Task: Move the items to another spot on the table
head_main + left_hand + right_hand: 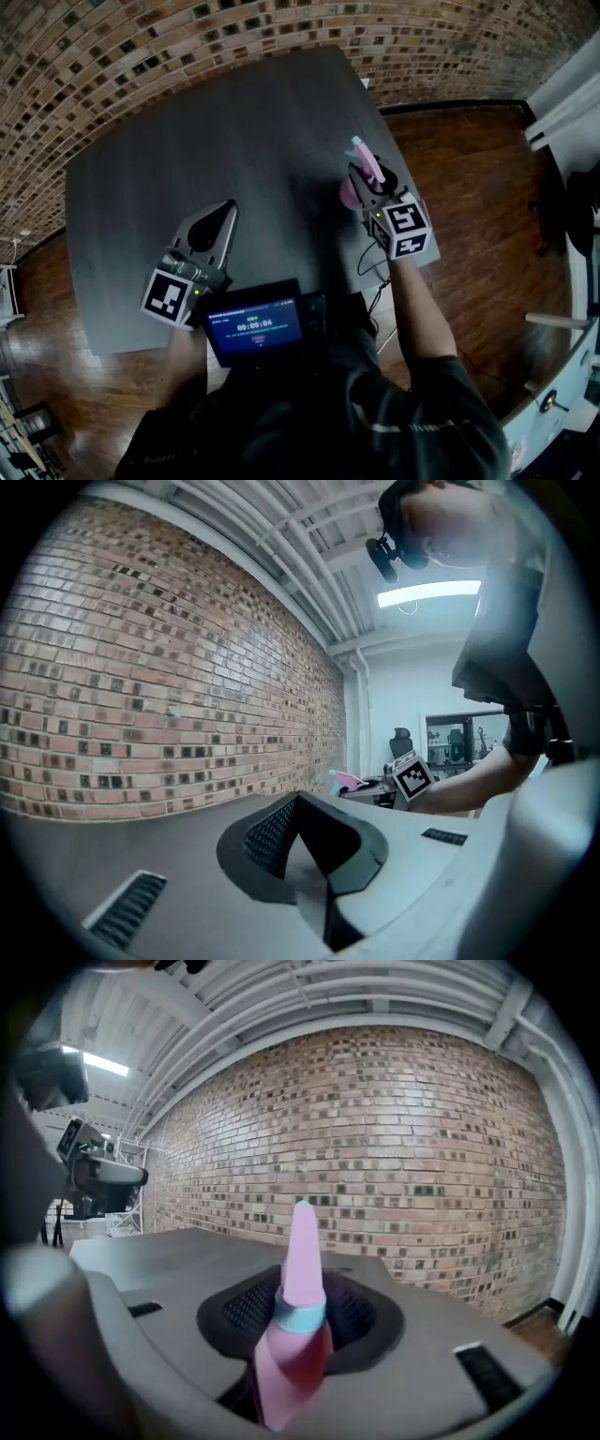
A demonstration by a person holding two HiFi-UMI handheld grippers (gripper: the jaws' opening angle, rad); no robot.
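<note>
A pink cone-shaped item (302,1251) with a light blue band stands between the jaws of my right gripper (300,1312), which close on its lower part. In the head view this pink item (367,161) and my right gripper (364,183) are near the right edge of the dark grey table (234,122). My left gripper (221,214) rests near the table's front left, its jaws together with nothing between them. In the left gripper view the left gripper (300,806) points across the table toward the pink item (348,780).
A small screen (255,328) is mounted at the person's chest, over the table's front edge. A brick wall (141,47) runs behind the table and wooden floor (487,187) lies to its right. A thin cable (372,267) hangs near the front right corner.
</note>
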